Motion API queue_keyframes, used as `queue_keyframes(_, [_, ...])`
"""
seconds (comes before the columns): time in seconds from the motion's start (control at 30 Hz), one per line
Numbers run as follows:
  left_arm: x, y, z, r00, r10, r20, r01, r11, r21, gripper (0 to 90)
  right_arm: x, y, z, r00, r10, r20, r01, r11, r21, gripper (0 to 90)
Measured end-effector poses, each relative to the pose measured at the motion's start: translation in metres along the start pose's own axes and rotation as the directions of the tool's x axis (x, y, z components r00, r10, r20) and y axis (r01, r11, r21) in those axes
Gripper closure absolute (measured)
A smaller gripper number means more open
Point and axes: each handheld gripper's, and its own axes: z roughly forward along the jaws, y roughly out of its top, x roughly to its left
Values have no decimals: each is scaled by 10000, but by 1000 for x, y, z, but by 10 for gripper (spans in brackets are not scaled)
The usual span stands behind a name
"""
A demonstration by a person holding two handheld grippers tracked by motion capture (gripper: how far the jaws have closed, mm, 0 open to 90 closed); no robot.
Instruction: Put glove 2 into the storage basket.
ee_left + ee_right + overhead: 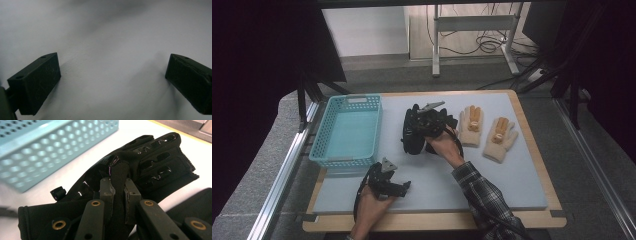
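A black glove (413, 136) with glossy patches (150, 162) hangs just above the grey mat (492, 185), right of the teal basket. My right gripper (421, 125) (119, 187) is shut on a fold of it, and the fabric is pinched between both pads. More black fabric (197, 205) lies at the lower right of the right gripper view. Near the mat's front left, my left gripper (403, 186) (112, 82) rests low with its jaws wide apart and only bare mat between them.
An empty teal perforated basket (324, 155) (50, 152) stands at the mat's left. Two cream knitted gloves (472, 125) (500, 137) lie flat at the back right. The wooden table edge (437, 220) frames the mat; a metal stand's legs (436, 45) rise beyond.
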Motion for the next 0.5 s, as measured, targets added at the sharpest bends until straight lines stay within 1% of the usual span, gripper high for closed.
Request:
queue_keyframes(0.1, [0, 0, 0, 10000, 7, -3, -7, 10000, -9, 2, 6, -7, -21, 9998, -144, -148, 142, 9997, -183, 795])
queue_keyframes(0.17, [0, 0, 0, 10000, 8, -6, -8, 10000, -9, 2, 9, -13, -32, 9996, -218, -168, 214, 9995, -250, 793])
queue_keyframes(0.33, [0, 0, 0, 10000, 12, -14, -12, 10000, -20, 2, 21, -39, -66, 9991, -199, -371, 185, 9991, -388, 792])
queue_keyframes(0.5, [-1, 0, 0, 10000, -79, -28, 79, 9999, -86, 3, 34, -66, -92, 9983, -256, -520, 236, 9990, -385, 791])
